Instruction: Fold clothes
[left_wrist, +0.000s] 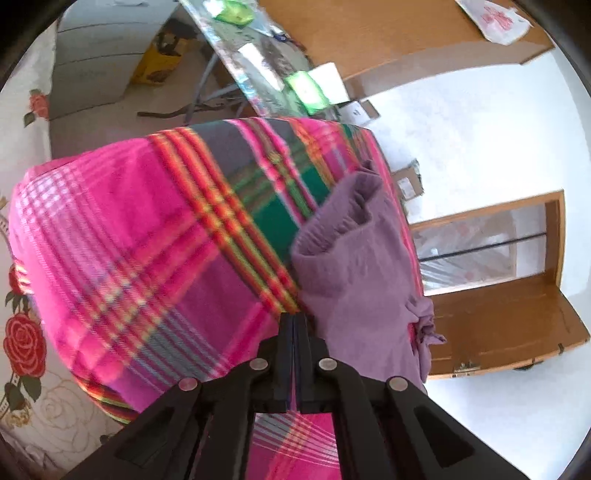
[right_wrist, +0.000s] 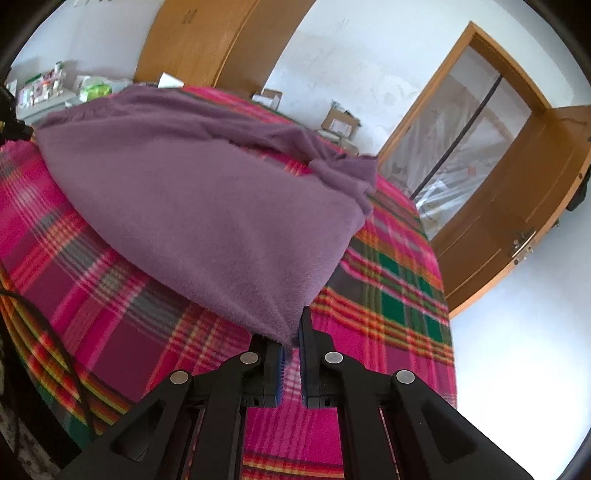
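Right wrist view — right tool (right_wrist: 293, 334) pinching purple garment (right_wrist: 207, 206) corner; left tool (left_wrist: 294, 325) fully closed, empty.

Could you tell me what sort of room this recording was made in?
Probably a home bedroom: a plaid bedspread covers what looks like a bed, a wooden door stands open, and cardboard boxes sit along the white wall.
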